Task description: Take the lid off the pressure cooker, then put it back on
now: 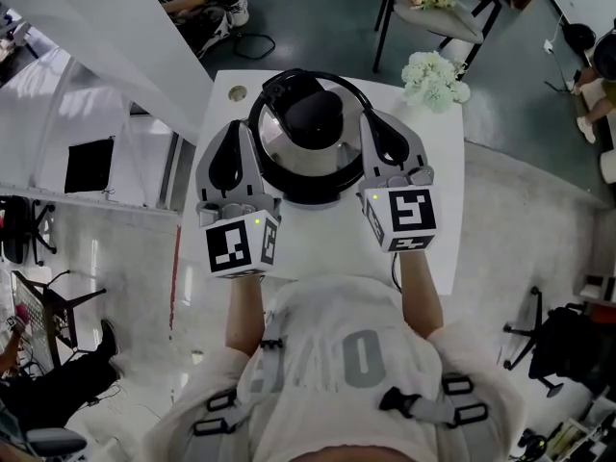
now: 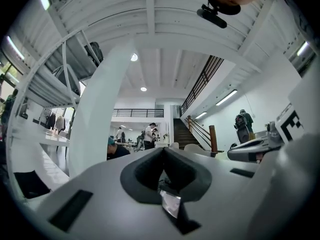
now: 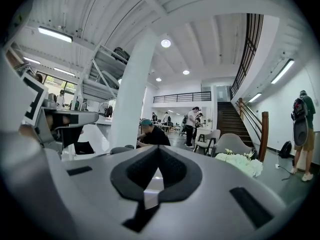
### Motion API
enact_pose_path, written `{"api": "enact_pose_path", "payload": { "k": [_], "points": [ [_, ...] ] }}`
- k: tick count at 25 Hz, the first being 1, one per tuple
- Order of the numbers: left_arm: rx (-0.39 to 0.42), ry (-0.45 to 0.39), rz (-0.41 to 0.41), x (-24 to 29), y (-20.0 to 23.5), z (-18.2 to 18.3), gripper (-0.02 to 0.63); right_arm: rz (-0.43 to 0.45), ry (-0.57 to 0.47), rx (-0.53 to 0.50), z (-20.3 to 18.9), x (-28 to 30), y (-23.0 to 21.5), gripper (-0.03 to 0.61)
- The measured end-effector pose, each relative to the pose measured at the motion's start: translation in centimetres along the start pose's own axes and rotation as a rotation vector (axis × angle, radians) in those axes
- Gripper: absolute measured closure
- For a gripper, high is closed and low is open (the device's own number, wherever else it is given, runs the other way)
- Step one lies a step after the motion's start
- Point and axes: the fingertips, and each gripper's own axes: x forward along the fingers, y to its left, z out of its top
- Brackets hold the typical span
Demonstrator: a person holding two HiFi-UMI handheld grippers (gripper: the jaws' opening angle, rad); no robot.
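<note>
Left gripper and right gripper are both clenched on nothing, at left and right of the round black pressure cooker on the white table. Its shiny steel lid with black knob sits on top. Either everything is left to do or all is done; I cannot tell which.

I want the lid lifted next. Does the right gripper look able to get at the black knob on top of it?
Probably yes: the right gripper lies close beside the pressure cooker with nothing between it and the black knob, though its shut jaws would have to open first.
</note>
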Motion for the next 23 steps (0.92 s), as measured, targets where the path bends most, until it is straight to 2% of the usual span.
{"api": "enact_pose_path", "payload": {
  "k": [6,23],
  "points": [
    [-0.004,0.006,-0.003,0.1,0.0,-0.5,0.595,0.008,-0.011,0.03,0.2,0.1,-0.4,0.571],
    [0.033,0.0,-0.023,0.3,-0.6,0.0,0.595,0.012,-0.002,0.012,0.2,0.0,-1.2,0.571]
  ]
}}
